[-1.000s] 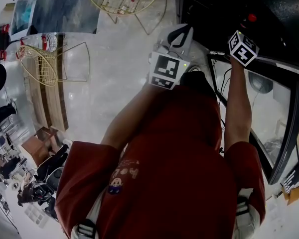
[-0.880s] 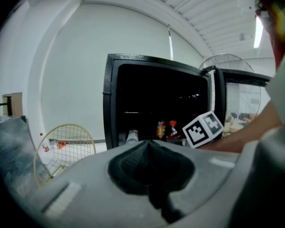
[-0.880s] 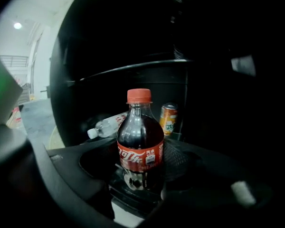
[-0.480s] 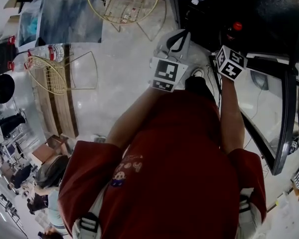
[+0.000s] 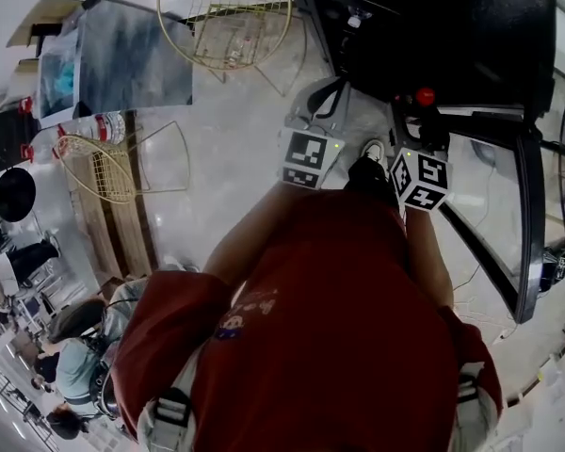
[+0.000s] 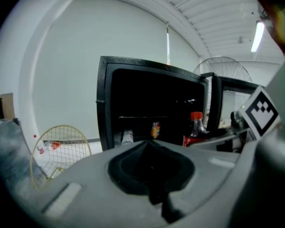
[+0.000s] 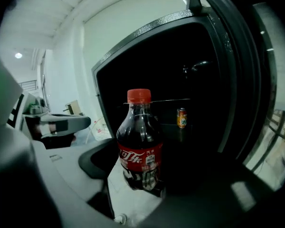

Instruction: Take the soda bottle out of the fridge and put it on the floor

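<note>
Your right gripper (image 7: 143, 186) is pinching the dark cola bottle with red cap and red label (image 7: 139, 141) low on its body, upright, just in front of the open black fridge (image 7: 199, 65). Nearly full, it should feel weighty, and smooth round plastic can slip, so hold it vertical. Mind the glass door (image 5: 525, 205) on your right; bare pale floor (image 5: 231, 144) lies left. Your left gripper (image 6: 149, 144) is pressed together, empty.

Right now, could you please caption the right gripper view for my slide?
Right gripper grips a red-capped soda bottle before the open fridge, an orange can on its shelf.
</note>
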Demonstrator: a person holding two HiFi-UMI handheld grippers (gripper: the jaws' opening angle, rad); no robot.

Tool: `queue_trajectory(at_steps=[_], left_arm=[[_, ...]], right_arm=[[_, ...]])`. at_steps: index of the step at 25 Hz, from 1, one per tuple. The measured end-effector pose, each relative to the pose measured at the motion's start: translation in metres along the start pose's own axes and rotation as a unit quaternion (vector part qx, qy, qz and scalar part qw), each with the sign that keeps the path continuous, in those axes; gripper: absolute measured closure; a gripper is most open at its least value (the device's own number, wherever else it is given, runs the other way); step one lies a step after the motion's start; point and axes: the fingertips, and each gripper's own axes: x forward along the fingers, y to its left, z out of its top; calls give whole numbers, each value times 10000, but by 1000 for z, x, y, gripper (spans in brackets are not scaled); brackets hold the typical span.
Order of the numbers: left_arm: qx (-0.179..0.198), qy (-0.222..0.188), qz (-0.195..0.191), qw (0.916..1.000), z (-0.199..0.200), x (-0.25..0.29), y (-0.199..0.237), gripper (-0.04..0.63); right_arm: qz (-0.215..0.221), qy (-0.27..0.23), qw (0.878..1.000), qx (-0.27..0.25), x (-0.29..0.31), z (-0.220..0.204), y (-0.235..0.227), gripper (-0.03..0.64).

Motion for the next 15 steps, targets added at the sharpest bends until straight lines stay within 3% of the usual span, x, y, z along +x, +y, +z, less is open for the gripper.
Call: queue_trajectory(at_steps=[10,15], left_arm=[[158,-31,99,9998,3,-34,23,595],[227,-48,128,9996,6,-39,30,595]], right_arm=[[197,-220,9954,-913,-51,29,29,328],[288,-219,9955,-870,-49,24,32,328]])
